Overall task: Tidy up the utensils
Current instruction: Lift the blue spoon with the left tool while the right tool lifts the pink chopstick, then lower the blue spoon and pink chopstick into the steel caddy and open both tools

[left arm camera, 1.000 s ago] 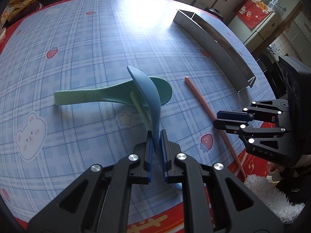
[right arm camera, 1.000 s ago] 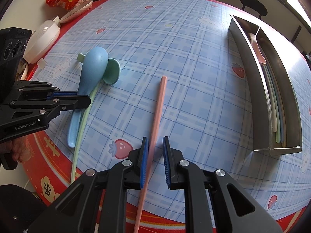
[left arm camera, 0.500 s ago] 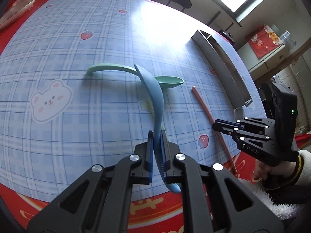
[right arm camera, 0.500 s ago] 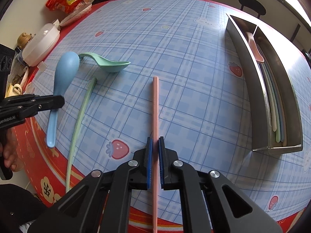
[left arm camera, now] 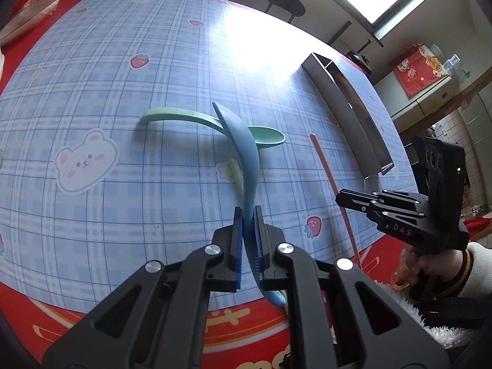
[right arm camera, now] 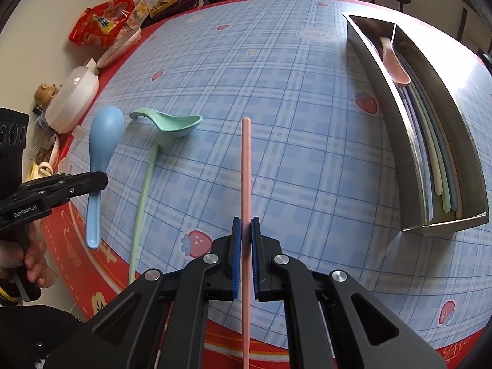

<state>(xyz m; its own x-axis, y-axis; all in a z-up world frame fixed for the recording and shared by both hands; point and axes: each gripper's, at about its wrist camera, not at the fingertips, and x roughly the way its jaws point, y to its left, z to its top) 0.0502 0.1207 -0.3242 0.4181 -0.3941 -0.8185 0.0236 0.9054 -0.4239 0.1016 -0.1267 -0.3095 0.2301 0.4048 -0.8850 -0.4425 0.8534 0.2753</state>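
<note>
Gripping one blue spoon (left arm camera: 243, 153), left claw (left arm camera: 248, 215); right claw (right arm camera: 245, 226) pinches one pink chopstick (right arm camera: 246, 166).

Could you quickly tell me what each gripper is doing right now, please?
Left gripper: closed on the blue spoon.
Right gripper: closed on the pink chopstick.

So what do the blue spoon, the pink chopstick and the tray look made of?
Blue spoon: likely matte plastic, even pastel colour, no glint. Pink chopstick: likely the same matte plastic, dull surface. Tray: metal, probably stainless steel, grey walls with mirror-like reflections.
</note>
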